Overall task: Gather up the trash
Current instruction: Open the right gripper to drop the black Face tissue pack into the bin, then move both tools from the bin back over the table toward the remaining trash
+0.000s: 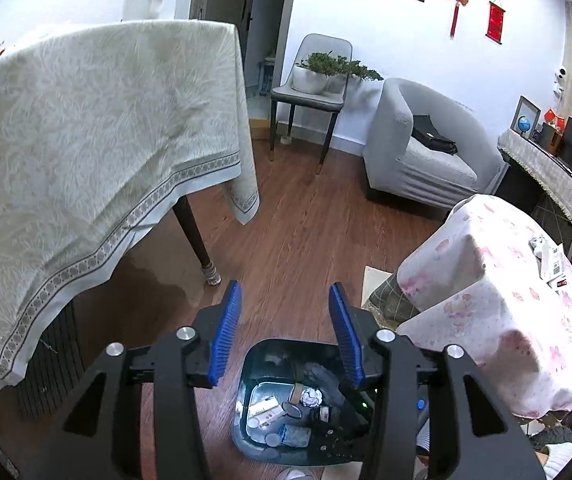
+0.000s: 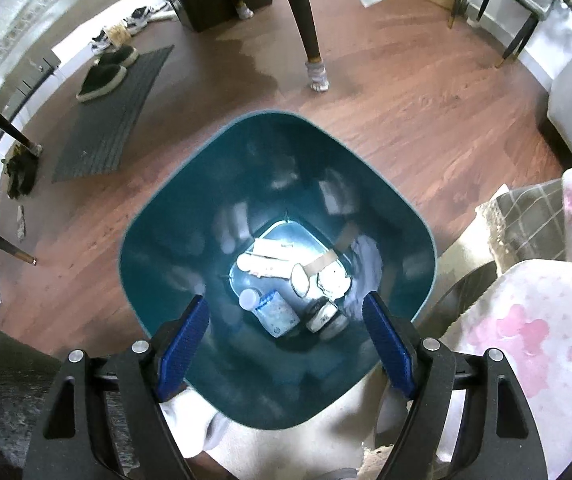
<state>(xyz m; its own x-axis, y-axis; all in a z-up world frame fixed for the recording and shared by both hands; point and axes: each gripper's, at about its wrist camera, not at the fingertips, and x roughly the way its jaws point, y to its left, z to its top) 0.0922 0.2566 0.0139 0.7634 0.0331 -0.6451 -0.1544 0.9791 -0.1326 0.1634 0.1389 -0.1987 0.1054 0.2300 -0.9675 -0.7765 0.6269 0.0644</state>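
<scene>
A teal trash bin (image 2: 189,216) stands on a wooden floor (image 2: 406,100), directly below the right claw (image 2: 286,316). At its bottom lie a blue-and-white packet (image 2: 277,312), a white tube (image 2: 263,266), a crumpled paper ball (image 2: 334,280) and a tape roll (image 2: 324,316). Beyond the bin, ahead of the claw, a table leg (image 2: 306,20) stands; a dark mat (image 2: 113,116) with slippers (image 2: 105,72) lies to the claw's left. To its right is a pink floral cloth (image 2: 526,340). The right claw points steeply down into the bin, its blue pads wide apart and holding nothing.

The left claw (image 1: 283,328) tilts downward above the bin (image 1: 253,364), pads apart, empty. A table draped in a pale tablecloth (image 1: 85,140) fills its left; a grey armchair (image 1: 418,144) and a chair (image 1: 310,92) with a plant stand ahead.
</scene>
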